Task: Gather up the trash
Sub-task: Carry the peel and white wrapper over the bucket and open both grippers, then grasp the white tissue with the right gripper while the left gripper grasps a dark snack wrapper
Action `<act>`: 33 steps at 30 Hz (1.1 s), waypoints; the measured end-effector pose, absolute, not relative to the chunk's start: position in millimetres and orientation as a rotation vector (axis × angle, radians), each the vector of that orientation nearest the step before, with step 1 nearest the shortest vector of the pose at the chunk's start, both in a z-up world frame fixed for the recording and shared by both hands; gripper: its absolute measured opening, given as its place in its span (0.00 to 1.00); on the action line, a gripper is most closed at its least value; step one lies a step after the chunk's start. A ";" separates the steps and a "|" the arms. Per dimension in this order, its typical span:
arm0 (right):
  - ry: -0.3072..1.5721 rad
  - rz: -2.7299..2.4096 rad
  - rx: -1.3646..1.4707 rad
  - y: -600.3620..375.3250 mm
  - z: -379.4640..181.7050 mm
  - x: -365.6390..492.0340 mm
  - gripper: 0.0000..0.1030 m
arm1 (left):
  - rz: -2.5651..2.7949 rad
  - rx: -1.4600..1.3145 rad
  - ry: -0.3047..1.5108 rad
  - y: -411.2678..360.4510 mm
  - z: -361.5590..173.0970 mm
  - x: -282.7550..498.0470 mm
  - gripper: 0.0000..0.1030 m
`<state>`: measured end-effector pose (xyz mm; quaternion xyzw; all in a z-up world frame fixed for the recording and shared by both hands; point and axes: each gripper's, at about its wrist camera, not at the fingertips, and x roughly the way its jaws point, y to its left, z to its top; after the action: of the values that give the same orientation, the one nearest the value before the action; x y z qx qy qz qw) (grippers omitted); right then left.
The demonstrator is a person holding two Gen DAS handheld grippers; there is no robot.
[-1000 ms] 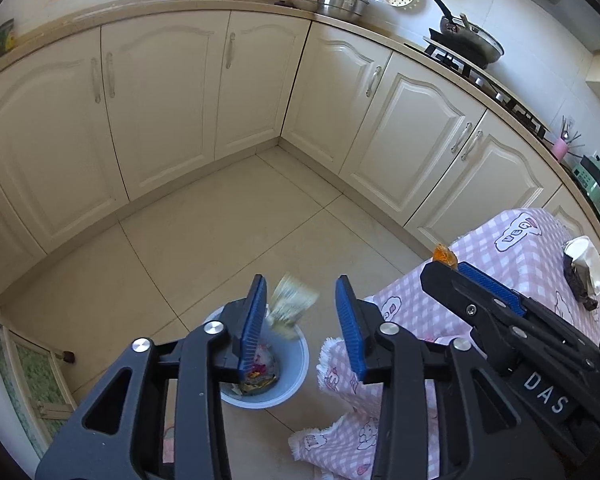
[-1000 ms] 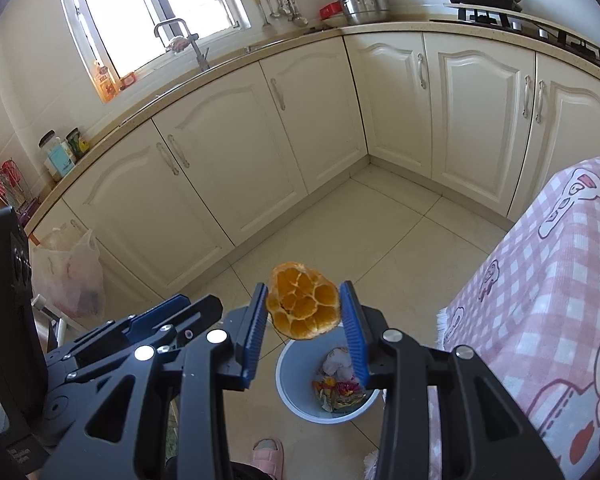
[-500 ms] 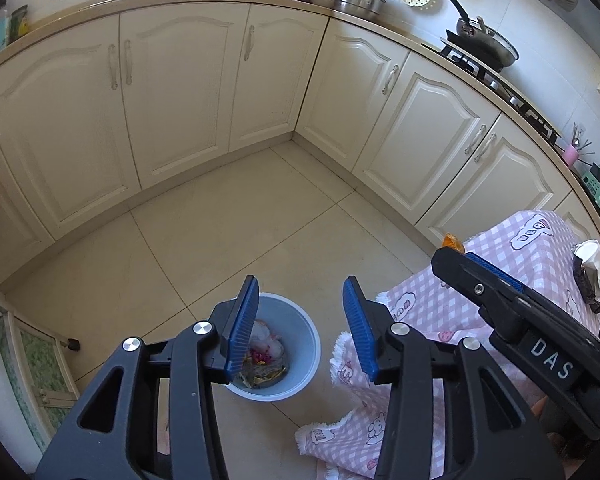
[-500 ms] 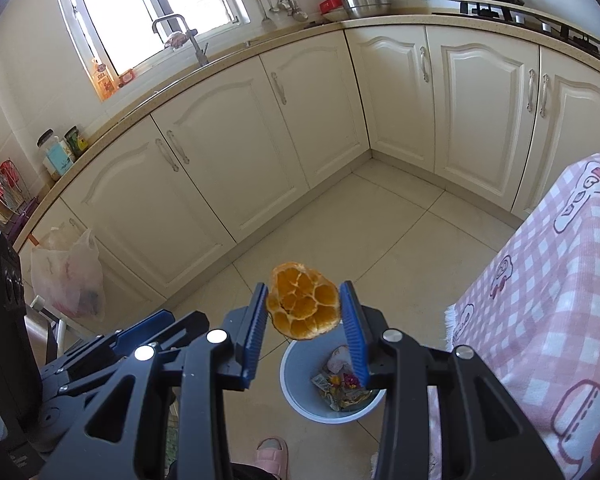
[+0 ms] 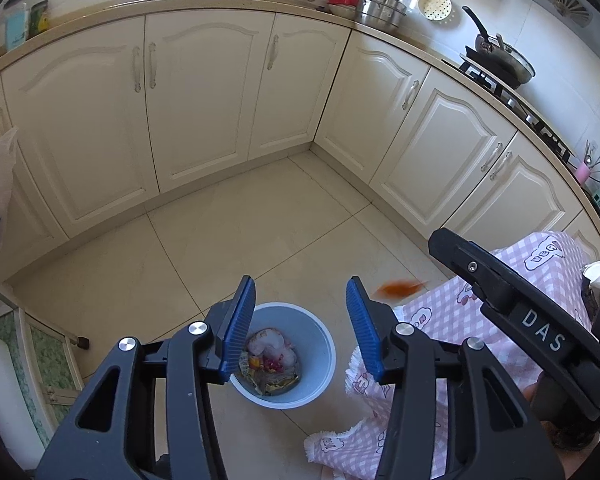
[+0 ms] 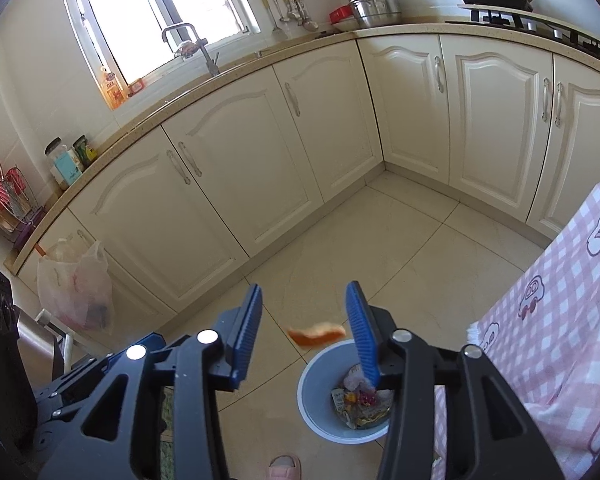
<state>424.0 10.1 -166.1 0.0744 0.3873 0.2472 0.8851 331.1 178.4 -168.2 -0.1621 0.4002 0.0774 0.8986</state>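
Pink tablecloth (image 6: 556, 320) beside bin (image 6: 320, 412); cabinets (image 6: 228, 208) behind.

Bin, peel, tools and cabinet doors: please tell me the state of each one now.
Bin: upright on the floor, partly filled with wrappers.
Peel: blurred in mid-air above the bin, held by nothing.
Right tool: jaws opening, peel between them but not touching.
Left tool: jaws opening, nothing between them.
Cabinet doors: all closed.

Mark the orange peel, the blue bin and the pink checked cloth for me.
orange peel (image 6: 317, 334): right wrist view, middle of the blurred falling piece.
blue bin (image 5: 325, 350): left wrist view, right rim.
pink checked cloth (image 6: 560, 296): right wrist view, hanging side.
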 end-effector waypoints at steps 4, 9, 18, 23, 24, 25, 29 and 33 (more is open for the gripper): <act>0.796 0.509 0.153 4.5 -159.3 421.0 0.44 | 0.150 -0.329 0.822 173.3 -163.5 329.7 0.44; 0.771 0.478 0.162 -20.5 -145.0 412.8 0.44 | 0.115 -0.318 0.806 158.1 -150.5 327.2 0.44; 0.677 0.334 0.176 -113.5 -98.6 386.6 0.48 | -0.046 -0.253 0.742 82.6 -106.2 325.4 0.48; 0.610 0.200 0.194 -193.7 -77.3 363.8 0.50 | -0.169 -0.203 0.722 16.0 -89.8 326.3 0.54; 0.600 0.175 0.195 -208.2 -74.8 359.3 0.51 | -0.189 -0.196 0.722 5.3 -88.2 326.4 0.54; 0.589 0.144 0.197 -224.8 -72.2 354.8 0.51 | -0.210 -0.191 0.724 -6.1 -87.2 327.2 0.55; 0.574 0.042 0.214 -282.4 -70.4 344.5 0.53 | -0.276 -0.162 0.736 -55.6 -85.4 332.2 0.57; 0.602 -0.019 0.281 -332.7 -82.4 347.5 0.54 | -0.306 -0.127 0.748 -91.8 -87.9 337.3 0.58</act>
<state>347.5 -332.7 -82.4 0.1377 0.2955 -0.0092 0.9453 337.3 -91.8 -87.9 -0.0618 0.3638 -0.1487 0.9174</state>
